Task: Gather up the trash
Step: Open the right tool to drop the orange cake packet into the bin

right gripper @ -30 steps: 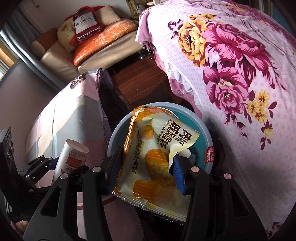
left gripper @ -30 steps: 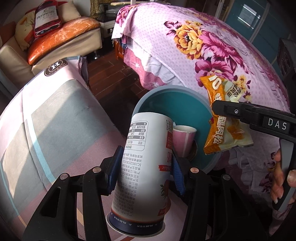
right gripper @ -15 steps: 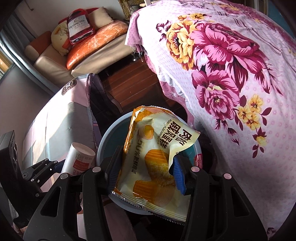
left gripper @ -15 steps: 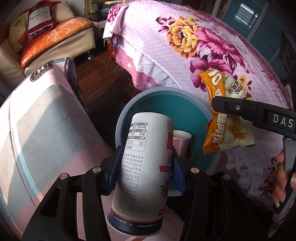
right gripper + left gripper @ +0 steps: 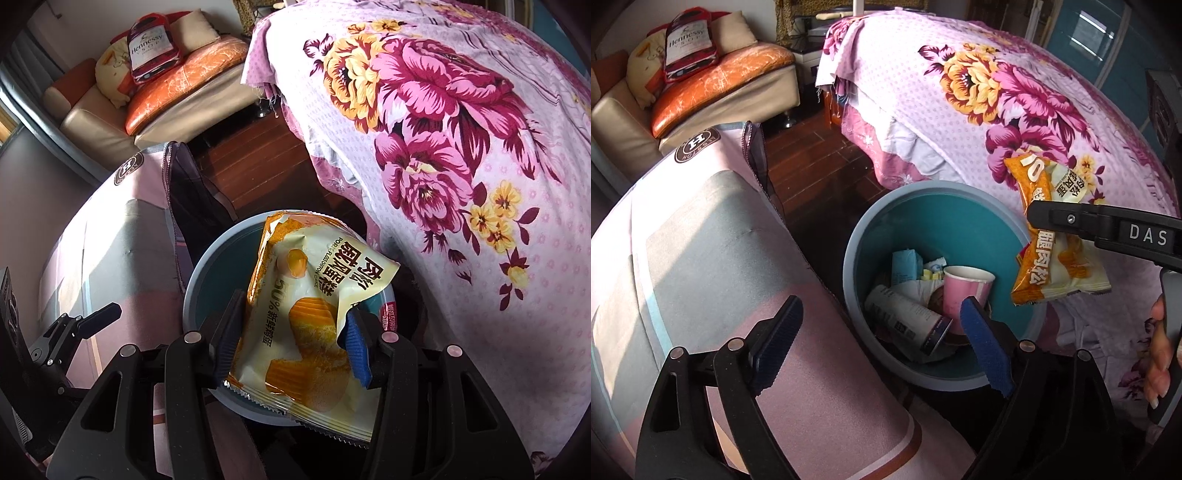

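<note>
- our left gripper (image 5: pixel 882 347) is now spread wide and empty; the white can (image 5: pixel 908 321) it held half a second ago lies on its side in the teal bin (image 5: pixel 923 206), so that piece is collected.
- the bin also holds a pink cup (image 5: pixel 966 288), a blue carton (image 5: pixel 905 264) and paper scraps.
- our right gripper (image 5: pixel 295 339) is clamped on the snack wrapper (image 5: pixel 306 317), over the bin; we judge it goes in next.

Both tools are black plastic. The left gripper (image 5: pixel 882 332) has ribbed dark-blue pads (image 5: pixel 986 350) on its fingers and silver rivets behind them. The right gripper (image 5: pixel 291 332) matches; its side reads "DAS" in white. Behind that label, bare fingers (image 5: pixel 1158 354) show pale nails.
</note>
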The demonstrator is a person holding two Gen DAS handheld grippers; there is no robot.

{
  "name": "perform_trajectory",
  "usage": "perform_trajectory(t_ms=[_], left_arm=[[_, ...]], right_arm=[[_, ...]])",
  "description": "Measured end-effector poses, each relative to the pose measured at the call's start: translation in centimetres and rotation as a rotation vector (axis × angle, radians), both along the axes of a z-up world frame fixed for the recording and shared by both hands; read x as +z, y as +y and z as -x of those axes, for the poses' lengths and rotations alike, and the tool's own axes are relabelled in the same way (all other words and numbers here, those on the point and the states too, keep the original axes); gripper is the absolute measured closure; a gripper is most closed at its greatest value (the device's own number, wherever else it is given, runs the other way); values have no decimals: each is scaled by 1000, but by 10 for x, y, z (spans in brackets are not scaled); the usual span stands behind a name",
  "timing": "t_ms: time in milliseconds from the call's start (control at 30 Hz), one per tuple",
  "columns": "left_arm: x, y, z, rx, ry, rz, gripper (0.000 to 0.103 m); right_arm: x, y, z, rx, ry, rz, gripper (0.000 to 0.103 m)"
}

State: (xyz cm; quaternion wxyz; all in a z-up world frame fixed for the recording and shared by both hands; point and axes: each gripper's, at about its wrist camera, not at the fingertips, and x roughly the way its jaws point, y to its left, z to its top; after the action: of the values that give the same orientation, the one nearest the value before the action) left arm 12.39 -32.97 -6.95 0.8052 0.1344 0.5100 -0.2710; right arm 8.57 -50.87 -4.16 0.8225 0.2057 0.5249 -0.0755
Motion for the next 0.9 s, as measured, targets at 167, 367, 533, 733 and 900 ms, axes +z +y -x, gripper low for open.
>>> perform_trajectory(t_ms=[167, 367, 533, 733, 900], left_arm=[[-3, 11, 1, 25, 8, 1, 15], [-5, 25, 2, 60, 14, 7, 12], [-7, 33, 1, 80, 9, 1, 11], [-8, 40, -2, 100, 3, 1, 11], [-9, 44, -4, 114, 9, 5, 11]], right_arm=[[0, 4, -2, 9, 5, 6, 55], [-2, 13, -7, 29, 17, 9, 54], [-5, 20, -12, 46, 26, 14, 54], [-7, 26, -17, 63, 43, 25, 50], [-7, 32, -21, 80, 55, 43, 43]])
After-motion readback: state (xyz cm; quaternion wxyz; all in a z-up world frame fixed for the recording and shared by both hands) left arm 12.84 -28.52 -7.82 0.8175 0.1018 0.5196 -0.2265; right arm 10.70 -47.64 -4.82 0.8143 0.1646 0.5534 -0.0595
